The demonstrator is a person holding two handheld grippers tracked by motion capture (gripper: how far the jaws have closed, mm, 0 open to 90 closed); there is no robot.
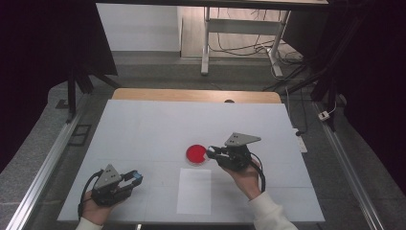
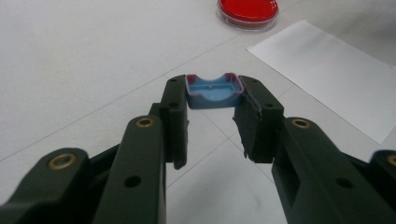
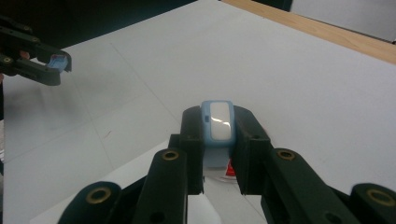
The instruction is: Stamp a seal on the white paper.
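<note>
The left tongs (image 2: 212, 116) pinch a small blue cap (image 2: 214, 91) at the near left of the table (image 1: 143, 129). The right tongs (image 3: 217, 154) pinch a blue-and-white stick-like item (image 3: 218, 126) (exact kind unclear) just right of the red petri dish (image 1: 196, 154). Both grips sit at the tips, so either piece could slip when the two are joined.

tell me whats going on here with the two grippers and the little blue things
A person holds a gripper in each hand above a white table. The left gripper is shut on a small blue cap, open side showing. The right gripper is shut on a light blue piece with a white face, held next to a red dish. A white sheet of paper lies between the hands.
</note>
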